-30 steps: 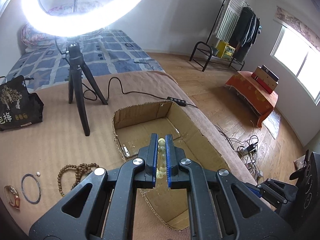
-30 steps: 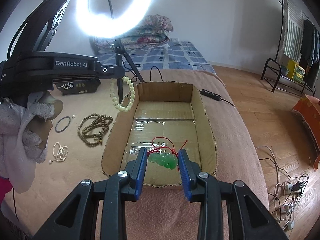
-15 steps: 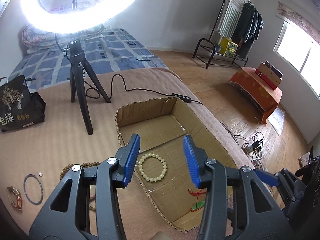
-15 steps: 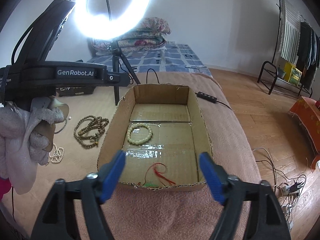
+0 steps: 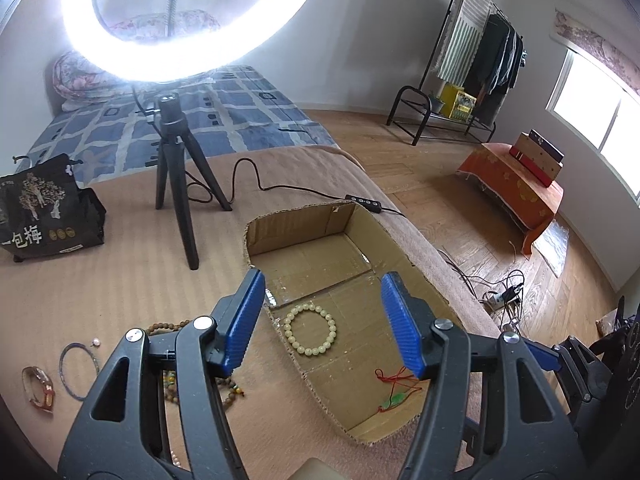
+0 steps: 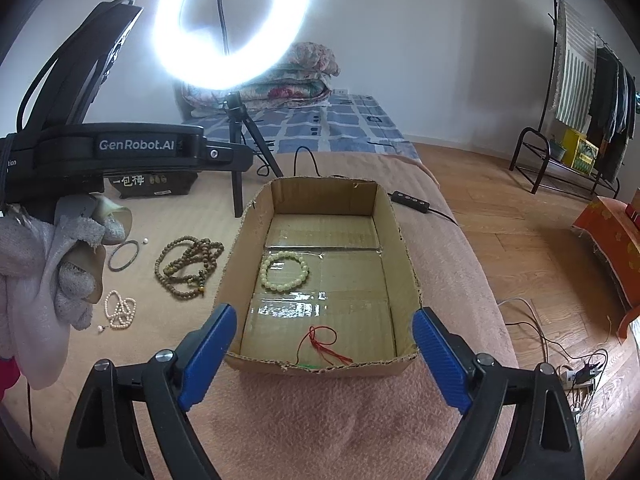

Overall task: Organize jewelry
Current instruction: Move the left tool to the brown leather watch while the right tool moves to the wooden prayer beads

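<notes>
Both the left gripper [image 5: 322,322] and right gripper [image 6: 324,356] are opening, empty, above the cardboard box [image 6: 404,256], so reaching for the wooden bead necklace [image 6: 188,266] beside it could snag its tangled loops.

Blanket-covered bed [image 6: 320,420] w/ cardboard box [image 6: 404,256], wooden beads [image 6: 188,266], bangle [image 6: 123,255]

1. Walls [image 6: 420,40]: plain white.
2. Floor [image 5: 420,184]: wood parquet.
3. Window [image 5: 600,108]: bright daylight, right side.
4. Ring light [image 6: 232,24] lit, on black tripod [image 5: 176,168].
5. Clothes rack [image 5: 480,60] holds garments.
6. Low table [image 5: 516,188] under orange cloth.
7. Folded quilts [image 6: 288,76] against the wall.
</notes>
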A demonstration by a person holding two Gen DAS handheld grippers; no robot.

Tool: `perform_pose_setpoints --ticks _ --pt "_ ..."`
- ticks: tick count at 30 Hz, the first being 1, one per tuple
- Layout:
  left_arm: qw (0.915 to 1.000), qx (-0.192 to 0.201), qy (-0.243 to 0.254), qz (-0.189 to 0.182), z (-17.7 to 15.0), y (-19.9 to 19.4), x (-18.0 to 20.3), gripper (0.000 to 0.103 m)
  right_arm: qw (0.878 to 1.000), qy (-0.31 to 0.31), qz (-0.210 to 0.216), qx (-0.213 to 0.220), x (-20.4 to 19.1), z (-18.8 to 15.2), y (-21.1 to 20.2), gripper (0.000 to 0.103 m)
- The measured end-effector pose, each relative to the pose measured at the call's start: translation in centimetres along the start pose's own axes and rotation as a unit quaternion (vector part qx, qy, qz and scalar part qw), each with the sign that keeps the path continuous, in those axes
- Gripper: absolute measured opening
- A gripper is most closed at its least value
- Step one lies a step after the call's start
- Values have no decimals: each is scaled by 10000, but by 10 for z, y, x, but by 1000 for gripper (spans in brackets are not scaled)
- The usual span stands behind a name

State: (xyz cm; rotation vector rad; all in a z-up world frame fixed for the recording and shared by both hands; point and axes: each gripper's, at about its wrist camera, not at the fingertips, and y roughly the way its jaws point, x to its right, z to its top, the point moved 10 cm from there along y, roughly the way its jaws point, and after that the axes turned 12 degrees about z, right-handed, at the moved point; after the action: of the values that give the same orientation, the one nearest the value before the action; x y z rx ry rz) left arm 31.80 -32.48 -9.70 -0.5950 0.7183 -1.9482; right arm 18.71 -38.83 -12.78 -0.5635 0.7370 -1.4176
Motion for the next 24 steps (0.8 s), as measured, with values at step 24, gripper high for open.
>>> perform_pose_setpoints --ticks 24 --pt "9956 408 -476 703 -25 -95 -147 62 9984 -349 434 119 -73 10 -12 91"
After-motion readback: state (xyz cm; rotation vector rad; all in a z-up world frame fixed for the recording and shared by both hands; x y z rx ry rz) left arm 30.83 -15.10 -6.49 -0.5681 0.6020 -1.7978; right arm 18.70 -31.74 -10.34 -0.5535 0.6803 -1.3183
